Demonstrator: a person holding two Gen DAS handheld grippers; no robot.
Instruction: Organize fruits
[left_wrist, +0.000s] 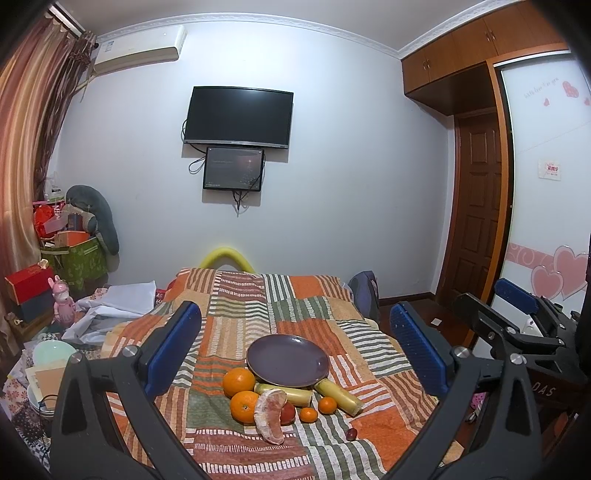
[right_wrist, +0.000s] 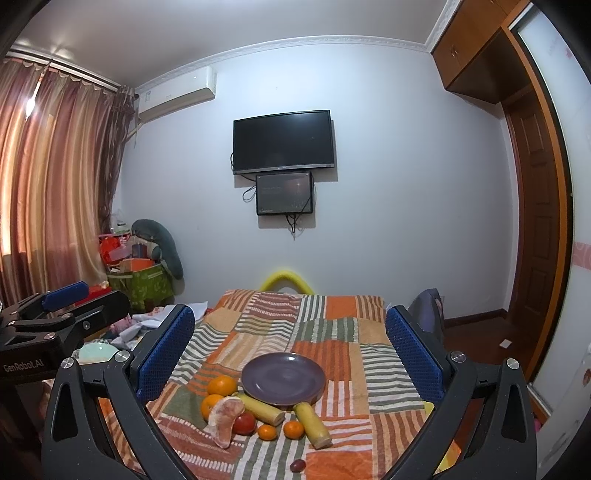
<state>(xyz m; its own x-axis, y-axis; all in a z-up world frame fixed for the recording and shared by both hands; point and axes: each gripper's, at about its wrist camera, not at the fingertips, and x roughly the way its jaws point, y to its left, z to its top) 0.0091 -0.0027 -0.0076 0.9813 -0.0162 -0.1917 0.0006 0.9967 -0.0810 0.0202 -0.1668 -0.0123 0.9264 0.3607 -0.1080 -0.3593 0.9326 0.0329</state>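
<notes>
On the near half of the patchwork blanket (left_wrist: 280, 314) the fruit lies in a loose cluster, and the purple plate (left_wrist: 288, 360) just beyond it holds nothing, so by my reading the sorting has not begun.

Two large oranges (left_wrist: 239, 382) sit at the left of the group, one touching the plate's rim. A peeled pomelo segment (left_wrist: 269, 413) leans in front of them, with a red fruit (right_wrist: 244, 423) tucked beside it. Two small tangerines (left_wrist: 308, 414) lie to the right, and two pale yellow-green stalk pieces (right_wrist: 314, 424) reach toward the plate. A small dark fruit (right_wrist: 297, 465) rests alone nearer the front edge.

The left gripper (left_wrist: 295, 350) and right gripper (right_wrist: 290, 347) both hover above the blanket, fingers spread wide, carrying nothing.

All the fruit remains to be placed. The blanket drops off at the right toward the wooden floor (right_wrist: 491, 339) and at the left toward cluttered cloth and a pale bowl (left_wrist: 53, 354). Far of the plate the surface is open. The fruits crowd one another, so picking one risks nudging its neighbours, and the round ones could roll.
</notes>
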